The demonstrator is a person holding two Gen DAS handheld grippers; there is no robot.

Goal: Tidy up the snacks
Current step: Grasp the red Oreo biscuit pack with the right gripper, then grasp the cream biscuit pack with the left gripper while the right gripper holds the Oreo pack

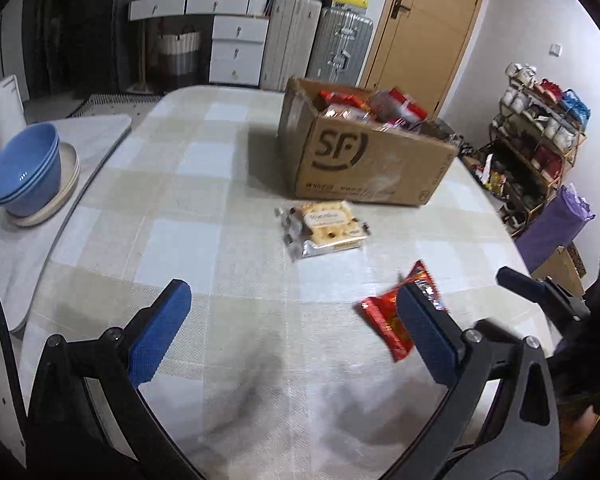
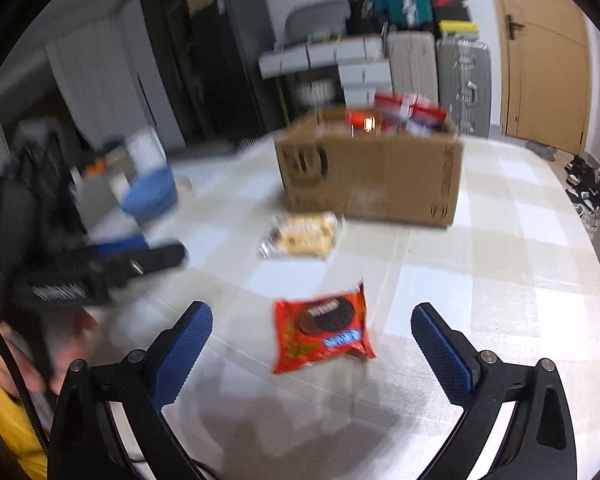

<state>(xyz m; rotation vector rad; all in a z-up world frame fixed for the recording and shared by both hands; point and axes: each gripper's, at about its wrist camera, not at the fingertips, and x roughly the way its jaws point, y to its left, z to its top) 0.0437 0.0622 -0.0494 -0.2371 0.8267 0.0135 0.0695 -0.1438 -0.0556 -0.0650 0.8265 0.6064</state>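
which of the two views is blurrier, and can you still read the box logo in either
Right wrist view is blurrier: the cardboard box is smeared and its logo is unreadable. Left wrist view is sharper: the logo reads SF, though the red snack packet is slightly smeared.

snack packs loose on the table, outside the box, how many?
2. Pale cracker pack lies just in front of the cardboard box; red cookie pack sits nearer, ahead of the open right gripper. More packs fill the box, some hidden.

both wrist views look steeply down over table point(image 1: 188, 200), near it; share cardboard box point(image 1: 364, 160), two snack packs.
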